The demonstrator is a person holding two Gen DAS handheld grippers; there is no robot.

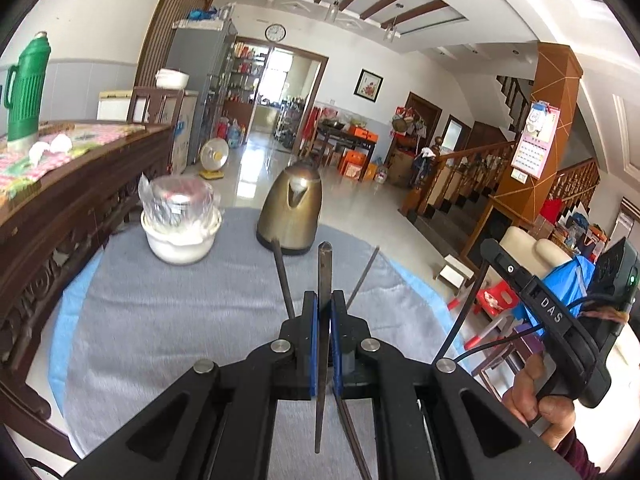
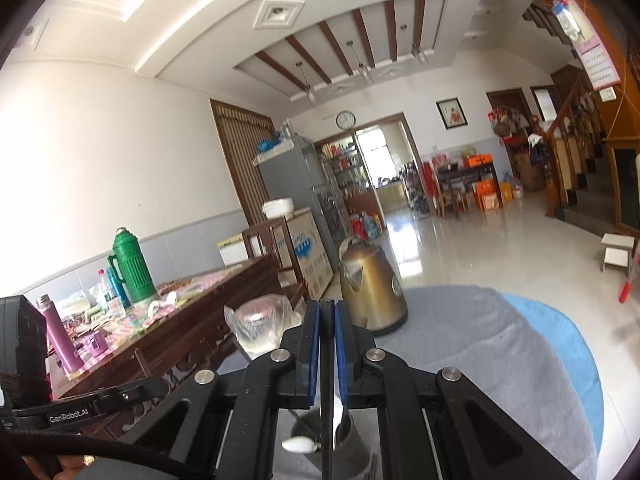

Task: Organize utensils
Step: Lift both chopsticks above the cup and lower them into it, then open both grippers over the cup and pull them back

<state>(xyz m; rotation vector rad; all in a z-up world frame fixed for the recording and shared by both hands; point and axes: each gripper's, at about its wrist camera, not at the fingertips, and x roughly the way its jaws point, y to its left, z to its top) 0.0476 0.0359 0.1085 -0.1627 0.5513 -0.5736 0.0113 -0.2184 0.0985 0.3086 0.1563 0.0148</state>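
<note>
left claw (image 1: pixel 324 300): closed on a flat dark utensil (image 1: pixel 323 276), whose tip juts out past the pads toward the kettle; two thin dark sticks (image 1: pixel 283 276) fan out on either side of it, and whether the pads hold those too is unclear
right claw (image 2: pixel 327 308): closed on a thin dark utensil (image 2: pixel 326 412) held edge-on, running down between the blue pads
cup (image 2: pixel 344 440): grey, just under the right claw; a white spoon (image 2: pixel 298 445) leans out over its rim; the held utensil's lower end passes in front of it
white bowl (image 1: pixel 182 236): on the grey desk (image 1: pixel 160 320), clear bag with a shiny lidded thing inside on top
kettle (image 1: pixel 290 210): brass-coloured, lid shut, beside the bowl
green flask (image 1: pixel 26 88): on the wooden side table, well apart
</note>
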